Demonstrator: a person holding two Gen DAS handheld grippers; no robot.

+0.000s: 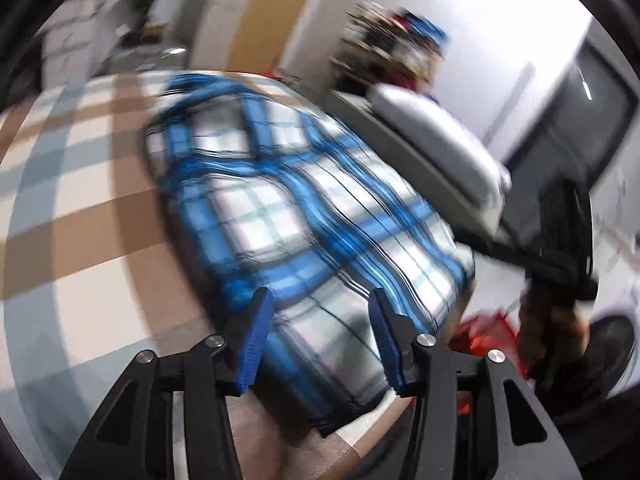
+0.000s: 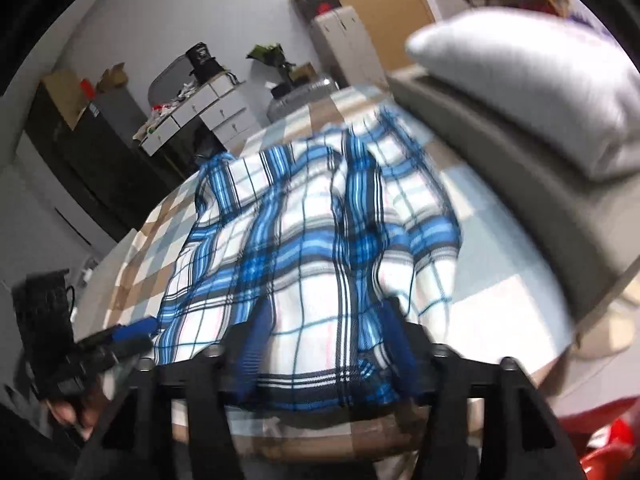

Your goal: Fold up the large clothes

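A blue, white and black plaid shirt (image 1: 288, 208) lies on a checked bedspread (image 1: 80, 216), partly folded; both views are motion-blurred. My left gripper (image 1: 322, 312) is open, its blue fingers over the shirt's near end, holding nothing. In the right wrist view the shirt (image 2: 312, 248) spreads ahead and my right gripper (image 2: 326, 330) is open with the shirt's near edge lying between its blue fingers. The left gripper (image 2: 120, 340) shows at lower left of that view, beside the shirt's edge. The right gripper (image 1: 560, 268) appears at the right of the left wrist view.
A grey pillow (image 2: 532, 80) lies on a grey headboard ledge (image 2: 500, 168) along the bed's right side. White drawers (image 2: 200, 116), a dark cabinet (image 2: 80, 152) and a wooden door (image 2: 380, 4) stand beyond the bed. Something red (image 1: 488, 336) lies at the bed's near corner.
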